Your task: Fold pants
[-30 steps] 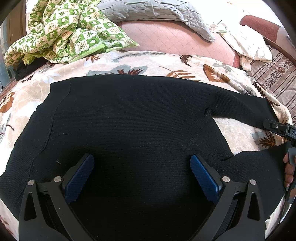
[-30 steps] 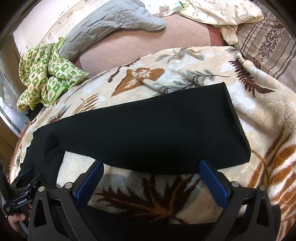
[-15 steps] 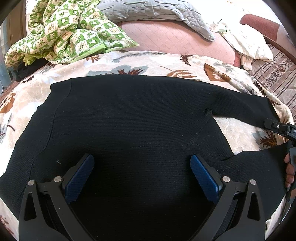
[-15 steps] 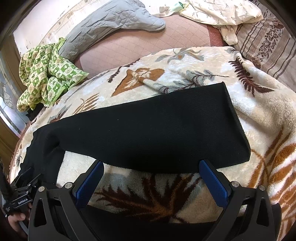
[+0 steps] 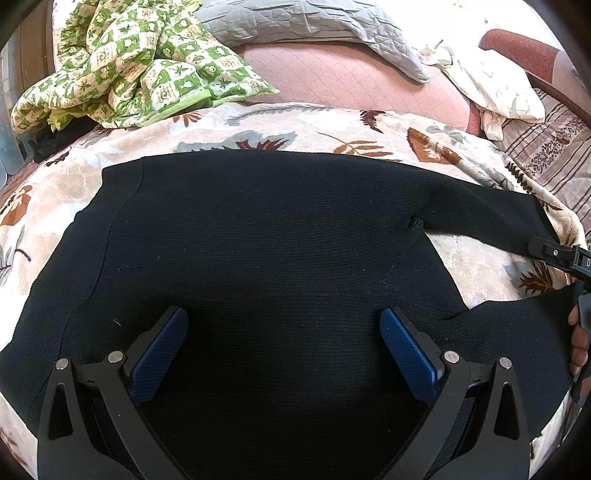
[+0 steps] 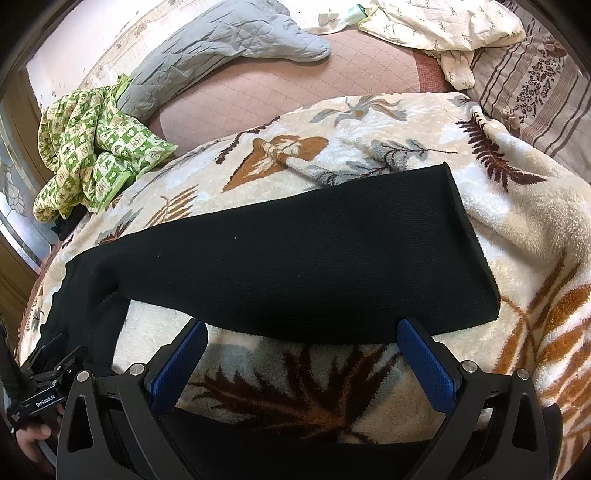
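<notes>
Black knit pants [image 5: 280, 240] lie spread flat on a leaf-patterned blanket [image 5: 258, 129]. My left gripper [image 5: 284, 347] is open, hovering over the waist and seat part, with nothing between its blue pads. In the right wrist view the far leg [image 6: 314, 254] stretches across the blanket, and the near leg [image 6: 332, 454] runs under the gripper at the bottom edge. My right gripper [image 6: 303, 362] is open over the blanket gap between the two legs. Each gripper shows at the edge of the other's view.
A green checked cloth [image 5: 129, 66] lies bunched at the back left. A grey quilted cover [image 5: 314, 26] and a white floral cloth [image 5: 495, 88] lie behind on a pink mattress [image 5: 351, 81]. A striped pillow [image 6: 535, 85] sits at the right.
</notes>
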`<control>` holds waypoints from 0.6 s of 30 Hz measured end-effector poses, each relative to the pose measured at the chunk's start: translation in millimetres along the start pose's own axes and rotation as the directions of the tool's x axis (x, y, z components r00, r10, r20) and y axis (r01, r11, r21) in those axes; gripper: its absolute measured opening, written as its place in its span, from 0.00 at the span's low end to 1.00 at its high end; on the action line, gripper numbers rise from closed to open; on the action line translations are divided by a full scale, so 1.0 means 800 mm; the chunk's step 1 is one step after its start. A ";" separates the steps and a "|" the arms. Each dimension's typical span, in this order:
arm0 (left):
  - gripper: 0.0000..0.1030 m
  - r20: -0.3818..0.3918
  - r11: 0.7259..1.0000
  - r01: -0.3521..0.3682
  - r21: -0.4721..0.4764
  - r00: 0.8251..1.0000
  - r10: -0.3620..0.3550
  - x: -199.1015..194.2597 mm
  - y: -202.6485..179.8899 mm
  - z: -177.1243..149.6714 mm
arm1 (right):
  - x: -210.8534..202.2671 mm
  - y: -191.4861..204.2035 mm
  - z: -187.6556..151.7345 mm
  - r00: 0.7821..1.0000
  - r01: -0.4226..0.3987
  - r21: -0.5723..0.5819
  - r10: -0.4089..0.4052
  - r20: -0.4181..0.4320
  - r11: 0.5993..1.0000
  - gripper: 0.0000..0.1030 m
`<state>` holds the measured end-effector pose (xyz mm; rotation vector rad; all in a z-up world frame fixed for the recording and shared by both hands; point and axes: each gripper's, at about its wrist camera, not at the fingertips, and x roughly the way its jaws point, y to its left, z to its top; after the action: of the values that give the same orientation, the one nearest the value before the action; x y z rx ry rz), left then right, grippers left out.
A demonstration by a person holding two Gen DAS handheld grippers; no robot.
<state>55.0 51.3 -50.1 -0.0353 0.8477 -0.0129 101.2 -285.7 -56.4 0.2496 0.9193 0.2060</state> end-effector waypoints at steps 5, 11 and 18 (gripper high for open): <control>1.00 0.002 1.000 0.000 0.000 1.000 0.000 0.000 0.003 0.001 | 0.000 0.000 0.000 1.000 0.001 0.000 -0.001 0.000 1.000 1.00; 1.00 0.002 1.000 -0.003 0.002 1.000 0.003 0.000 0.001 0.001 | 0.001 0.001 -0.001 1.000 0.003 -0.001 -0.003 0.000 1.000 1.00; 1.00 0.003 1.000 -0.005 0.003 1.000 0.005 0.000 0.001 -0.001 | 0.001 0.000 0.000 1.000 0.002 0.000 -0.002 0.000 1.000 1.00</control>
<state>54.2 52.3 -50.5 -0.0309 0.8449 -0.0094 101.8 -285.8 -57.4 0.2485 0.9200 0.2039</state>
